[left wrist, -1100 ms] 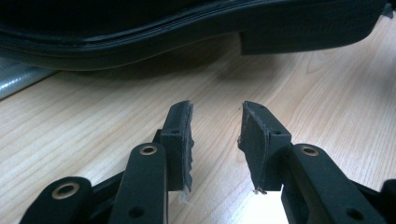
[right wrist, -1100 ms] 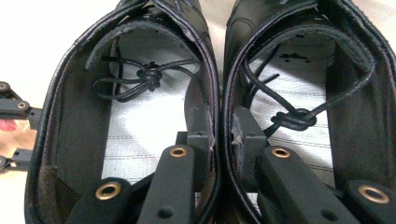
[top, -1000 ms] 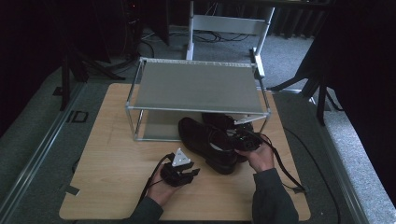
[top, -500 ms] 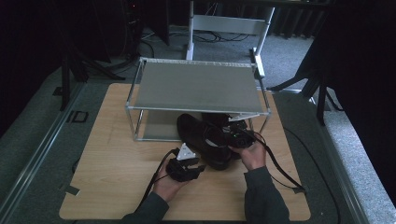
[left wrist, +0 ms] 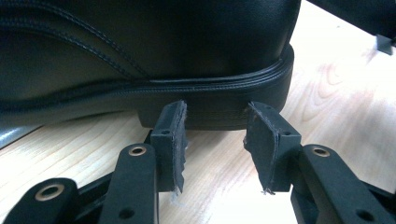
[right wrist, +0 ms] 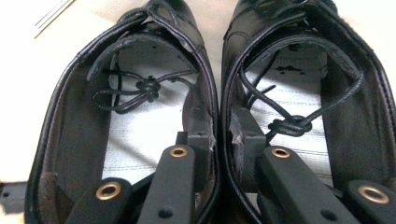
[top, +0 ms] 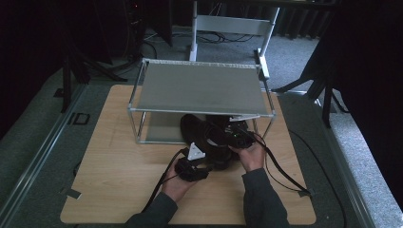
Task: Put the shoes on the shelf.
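Pair of black leather lace-up shoes sits on the wooden counter, toes tucked under the front right part of the metal shelf rack, heels pointing toward the person's edge.

Right gripper: in the right gripper view its jaws straddle the two inner walls where the shoes meet, one jaw inside the left-hand shoe, one inside the right-hand shoe, pinching both collars together. Laces lie loose inside each. The grip looks unchanged from a second ago.

Left gripper: this is what changed. A second ago it was out on open counter, clear of the shoes toward the left; half a second ago it was closing in; now it is at the heel of the nearer shoe. In the left gripper view its jaws are spread with nothing between them, tips just short of or barely touching the shoe's heel block; I cannot tell which. The sole rests flat on the counter.

Reading: the right gripper holds the pair as a unit, and the left has arrived to steady or push at the heel. Likely next is sliding the pair under the rack's shelf or lifting it; the one-sided pinch on soft collars could let the shoes sag or splay.
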